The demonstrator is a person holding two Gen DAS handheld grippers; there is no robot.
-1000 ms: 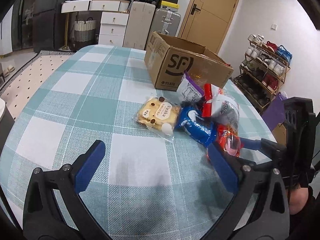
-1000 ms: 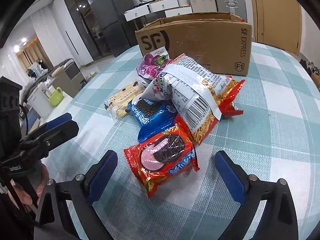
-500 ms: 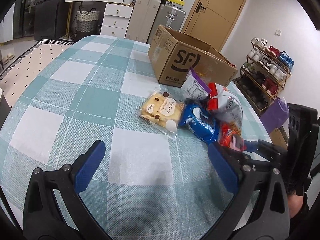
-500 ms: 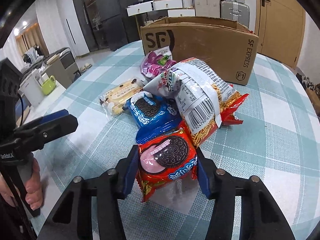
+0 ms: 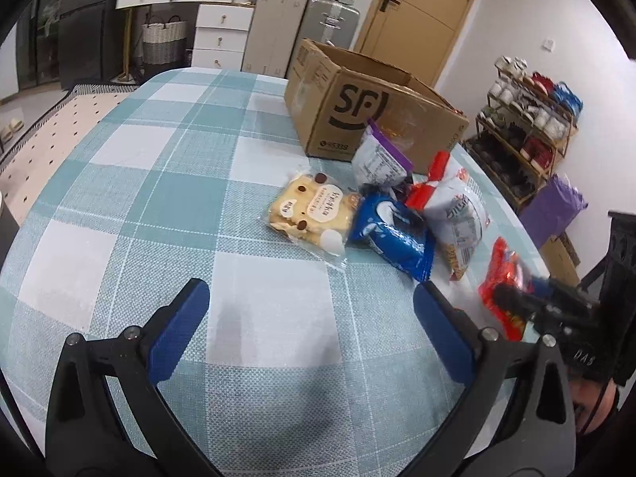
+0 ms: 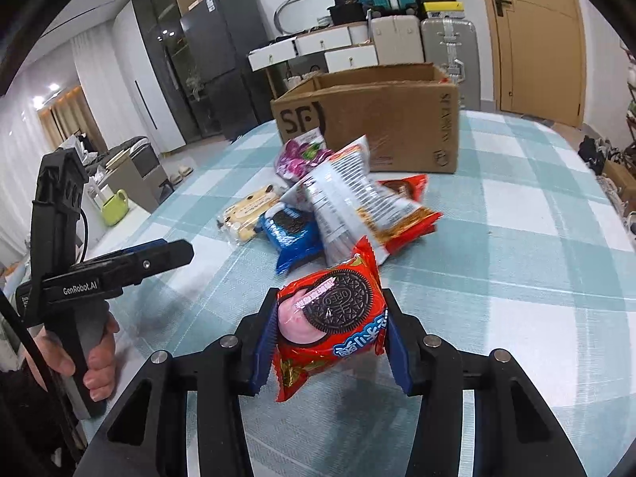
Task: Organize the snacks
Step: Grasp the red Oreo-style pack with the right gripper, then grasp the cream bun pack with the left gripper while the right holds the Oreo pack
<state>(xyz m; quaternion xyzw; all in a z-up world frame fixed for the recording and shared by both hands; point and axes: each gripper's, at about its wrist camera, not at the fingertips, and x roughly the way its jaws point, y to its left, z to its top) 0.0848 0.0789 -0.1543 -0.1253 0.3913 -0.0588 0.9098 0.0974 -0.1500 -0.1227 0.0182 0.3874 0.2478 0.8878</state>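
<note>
We list one red cookie packet (image 6: pixel 332 328), glossy, printed with a dark sandwich cookie and pink cream (blue lettering below), pinched between our right gripper (image 6: pixel 330 342) pads, seemingly clear of the checked tablecloth (image 6: pixel 516 318), near the snack pile (image 6: pixel 349 206). Our left gripper (image 5: pixel 310 326) is spread, holding nothing.

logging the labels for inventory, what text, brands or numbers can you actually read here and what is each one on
"SF" on the brown cardboard box
"OREO" embossed on the cookie pictured on the red foil snack pack, held between the right gripper fingers
"GenRobot.AI" on the black left gripper body
"DAS" on the right gripper body, left wrist view
Not readable: the box's side print and bottom number, white barcode bag, blue cookie pack, yellow cake pack.
</note>
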